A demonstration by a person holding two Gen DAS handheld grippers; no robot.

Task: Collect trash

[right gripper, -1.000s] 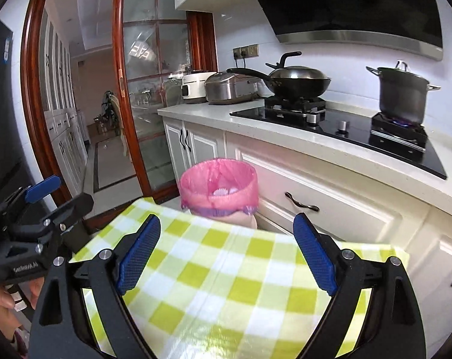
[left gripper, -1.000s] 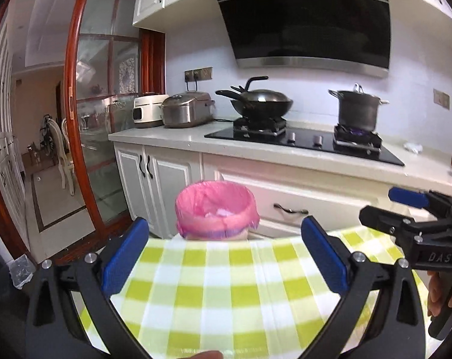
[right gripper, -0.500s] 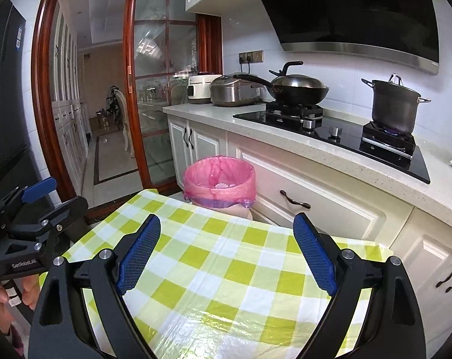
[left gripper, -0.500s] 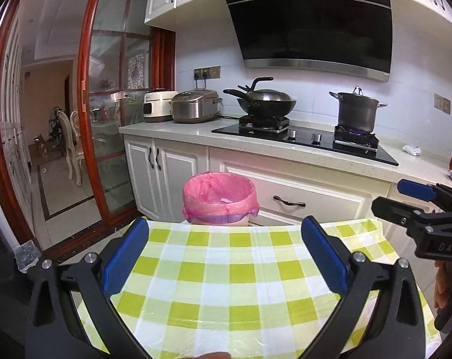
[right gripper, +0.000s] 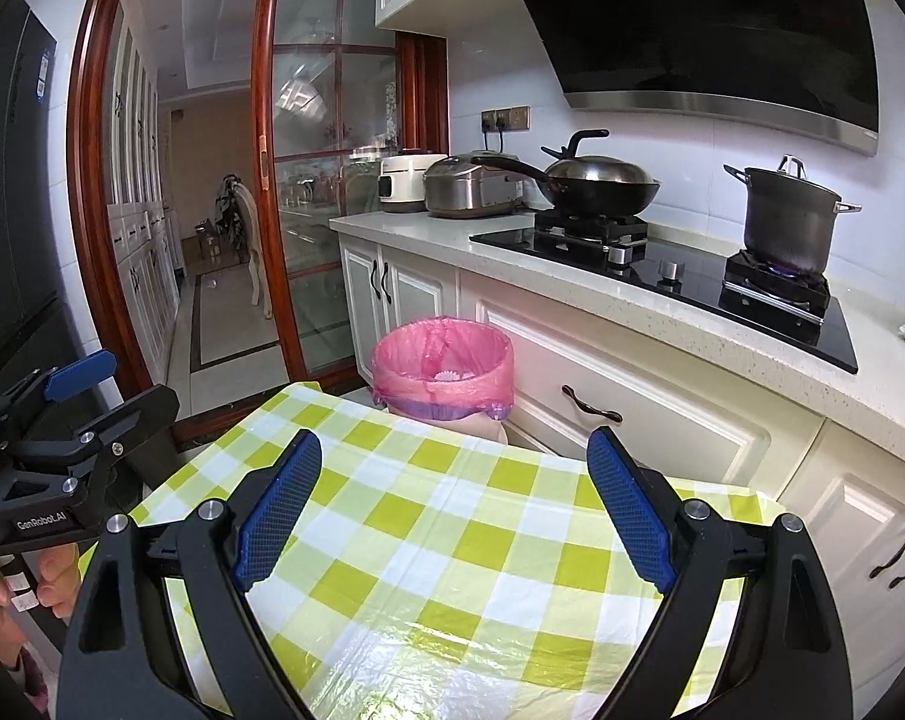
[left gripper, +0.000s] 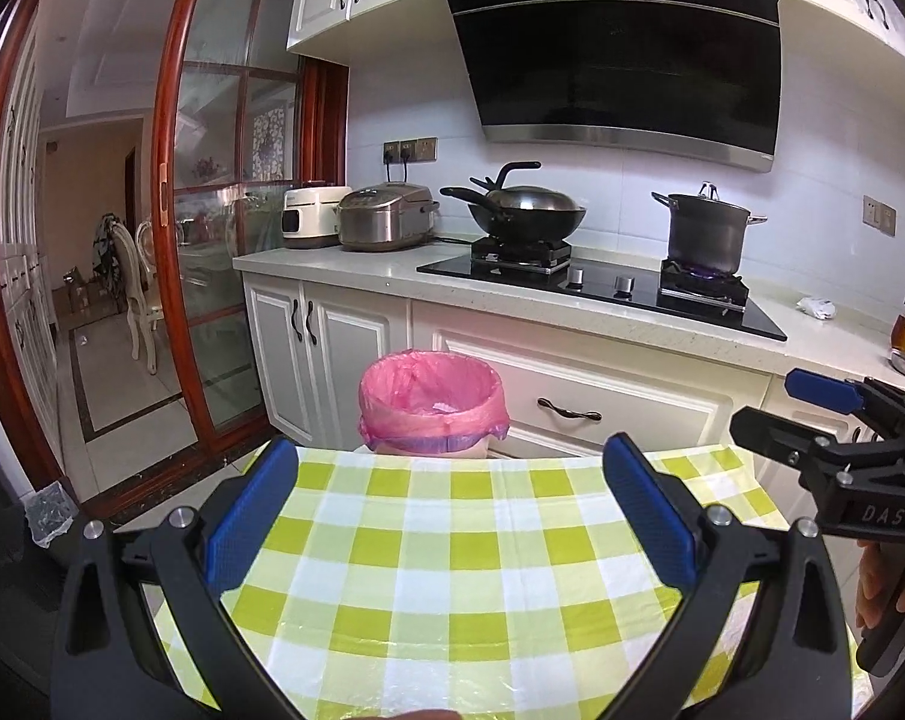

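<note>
A bin with a pink liner [left gripper: 433,401] stands on the floor just beyond the far edge of the table with a green and white checked cloth [left gripper: 452,570]; white scraps lie inside it. It also shows in the right wrist view [right gripper: 442,369]. My left gripper [left gripper: 449,510] is open and empty above the cloth, and shows from the side in the right wrist view [right gripper: 86,396]. My right gripper [right gripper: 452,504] is open and empty above the cloth, right of the left one [left gripper: 812,408]. A crumpled white scrap [left gripper: 817,307] lies on the counter right of the hob.
White cabinets and a counter [left gripper: 344,273] run behind the bin. On the hob stand a wok [left gripper: 521,215] and a pot [left gripper: 707,231] over a lit flame. Two rice cookers [left gripper: 386,216] sit at the left. A glass sliding door [left gripper: 224,240] is at the left.
Both grippers have pulled back and risen from the bin, so more of the checked cloth and kitchen shows. Both stay open and empty.
</note>
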